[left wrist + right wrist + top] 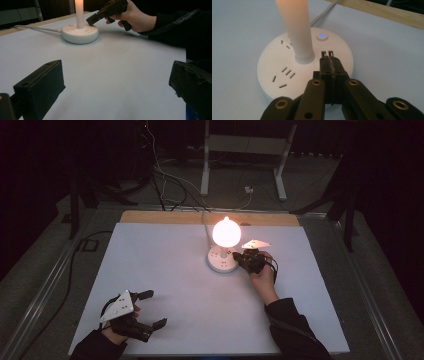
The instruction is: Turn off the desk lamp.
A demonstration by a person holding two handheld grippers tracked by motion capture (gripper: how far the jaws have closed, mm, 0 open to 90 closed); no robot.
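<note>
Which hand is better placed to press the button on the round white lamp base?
Right. The right gripper has its fingers shut just above the round white lamp base, near the lit blue button. The left gripper rests open at the table's near edge.

Probably a dim lab: floor cables [165, 185], white stand [245, 150], work table [165, 270].

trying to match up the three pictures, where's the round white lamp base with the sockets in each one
High view: the round white lamp base sits right of centre on the table, under the glowing bulb.
Left gripper view: upper left, base far across the table, the right tool at its edge.
Right gripper view: base centre left, just beyond the shut jaws.
Shared landmark: the lit white lamp stem rising from its middle.
</note>
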